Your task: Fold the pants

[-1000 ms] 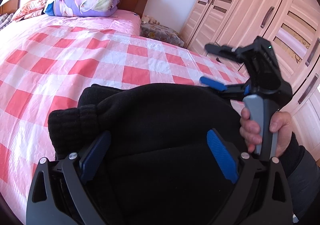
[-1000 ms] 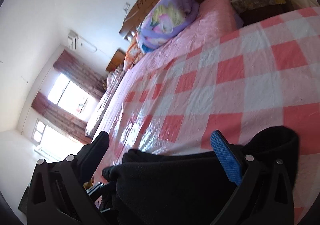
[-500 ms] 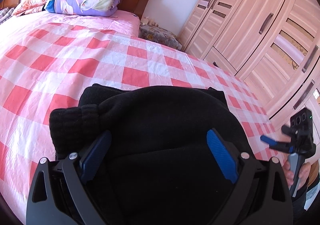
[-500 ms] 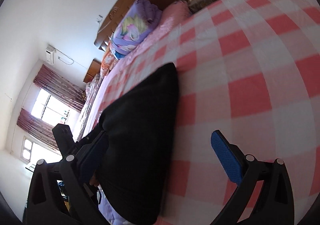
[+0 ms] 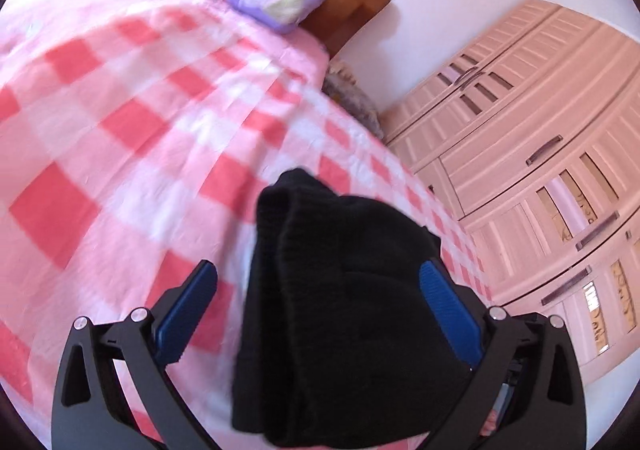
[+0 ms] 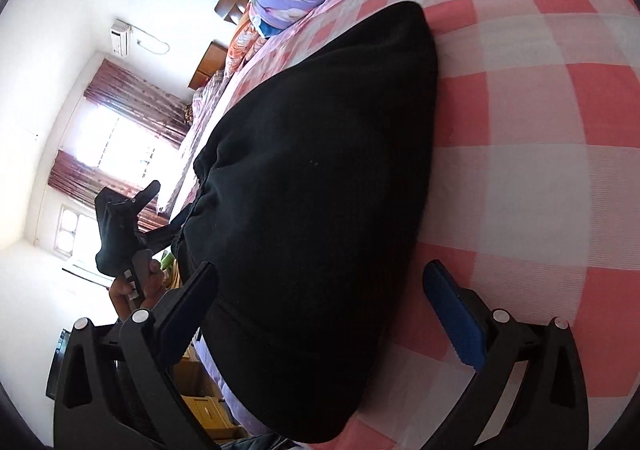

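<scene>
the black fleece pants [image 5: 352, 314] lie in a thick folded bundle on the pink-and-white checked bed cover [image 5: 120, 138], near the foot of the bed. from the left wrist view the left claw [image 5: 316, 314] stands wide, its blue pads either side of the bundle's ribbed end; the right pad touches or sits just beside the cloth, the left pad is apart from it, so i judge it grips nothing and is placed to straddle or steady the stack. this view is blurred. further right stand the pale pink panelled wardrobe doors [image 5: 540, 170].

from the right wrist view the same pants [image 6: 320, 210] fill the middle, lying flat along the bed's edge, and the right claw [image 6: 320, 290] is wide too, one finger beside the cloth, the blue pad well clear over the cover. the fold looks close to done.

no brand, label or writing can be read anywhere.
</scene>
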Tool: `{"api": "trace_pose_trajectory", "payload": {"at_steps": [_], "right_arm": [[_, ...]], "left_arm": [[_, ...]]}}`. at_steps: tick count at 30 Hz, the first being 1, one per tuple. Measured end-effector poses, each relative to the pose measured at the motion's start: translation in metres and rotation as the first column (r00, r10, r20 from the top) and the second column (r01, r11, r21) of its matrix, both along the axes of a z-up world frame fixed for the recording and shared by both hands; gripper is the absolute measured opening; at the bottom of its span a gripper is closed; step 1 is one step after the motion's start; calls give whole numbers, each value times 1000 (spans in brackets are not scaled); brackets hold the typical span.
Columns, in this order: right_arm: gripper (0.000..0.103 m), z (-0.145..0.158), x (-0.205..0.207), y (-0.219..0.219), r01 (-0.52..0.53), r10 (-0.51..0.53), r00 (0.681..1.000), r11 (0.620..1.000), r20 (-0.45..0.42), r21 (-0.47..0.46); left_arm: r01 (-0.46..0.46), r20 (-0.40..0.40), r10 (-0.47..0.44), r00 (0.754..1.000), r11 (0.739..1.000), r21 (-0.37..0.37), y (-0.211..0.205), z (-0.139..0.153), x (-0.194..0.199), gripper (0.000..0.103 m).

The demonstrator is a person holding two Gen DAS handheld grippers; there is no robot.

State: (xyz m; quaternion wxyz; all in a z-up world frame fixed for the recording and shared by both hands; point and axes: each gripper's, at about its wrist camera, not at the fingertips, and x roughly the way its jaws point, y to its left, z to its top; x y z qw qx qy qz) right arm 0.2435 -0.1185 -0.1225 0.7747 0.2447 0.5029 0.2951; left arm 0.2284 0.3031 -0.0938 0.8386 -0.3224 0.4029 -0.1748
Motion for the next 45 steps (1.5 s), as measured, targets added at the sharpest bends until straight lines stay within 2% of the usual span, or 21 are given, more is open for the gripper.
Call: {"api": "trace_pose_trajectory", "payload": {"at_steps": [3, 6, 9, 13, 15, 18, 20, 22, 24, 26, 27, 28, 29, 31, 32, 33, 36, 40, 45], "right_arm": [[99, 2, 7, 12, -8, 8, 1000, 1000, 8, -24], [99, 2, 7, 14, -1, 1, 1000, 999, 3, -32], [99, 3, 6, 10, -1, 1, 1000, 999, -3, -32], [99, 4, 6, 10, -1, 0, 1000, 999, -5, -39], [99, 5, 6, 10, -5, 4, 1000, 999, -5, -44], [99, 2, 7, 10, -15, 15, 1000, 999, -1, -50], [99, 2, 9, 9, -13, 13, 1000, 999, -6, -43], [99, 1, 13, 8, -7, 7, 1000, 1000, -17, -27], [99, 1, 16, 8, -9, 9, 1000, 1000, -26, -12], [99, -1, 18, 4, -12, 12, 999, 1000, -39, 17], [95, -1, 19, 1, -3, 5, 999, 999, -45, 39], [86, -1, 19, -1, 2, 0, 999, 999, -49, 44], [82, -2, 19, -7, 19, -16, 998, 998, -58, 55], [60, -7, 20, -20, 53, -45, 996, 994, -84, 100], [54, -9, 20, -23, 64, -55, 994, 992, -92, 106], [49, -11, 19, -25, 67, -56, 994, 991, -92, 120], [42, -7, 13, -24, 66, -61, 997, 991, -41, 119], [36, 17, -1, -12, 56, -60, 995, 997, 85, 45], [34, 39, -9, -2, 41, -41, 984, 999, 172, 0]], "left_arm": [[42, -59, -42, 997, 999, -1, 1, -10, 6, 101], [126, -96, -132, 987, 990, -70, -10, -21, 15, 101], [198, -175, -201, 964, 980, -33, -29, -35, 30, 101], [277, -198, -284, 938, 959, -63, -41, -43, 37, 101], [327, -223, -338, 914, 941, -84, -45, -46, 41, 101], [339, -224, -368, 902, 927, -158, -38, -50, 45, 101], [293, -223, -352, 909, 920, -259, -26, -60, 50, 101], [266, -235, -342, 910, 915, -303, -21, -64, 51, 102], [285, -227, -352, 908, 917, -278, -24, -64, 48, 101], [340, -230, -380, 896, 920, -194, -34, -58, 45, 101], [347, -238, -379, 894, 923, -165, -37, -54, 46, 101], [330, -244, -363, 899, 929, -167, -36, -53, 46, 100], [307, -253, -343, 904, 936, -172, -34, -54, 46, 99], [299, -269, -318, 909, 948, -110, -33, -51, 45, 78], [290, -280, -300, 912, 954, -77, -33, -51, 43, 65], [282, -278, -294, 914, 956, -84, -28, -54, 41, 61], [262, -241, -269, 932, 963, -61, -25, -52, 34, 54], [226, -197, -211, 958, 972, 58, -37, -31, 27, 46], [183, -163, -168, 972, 980, 81, -39, -12, 19, 42]]}}
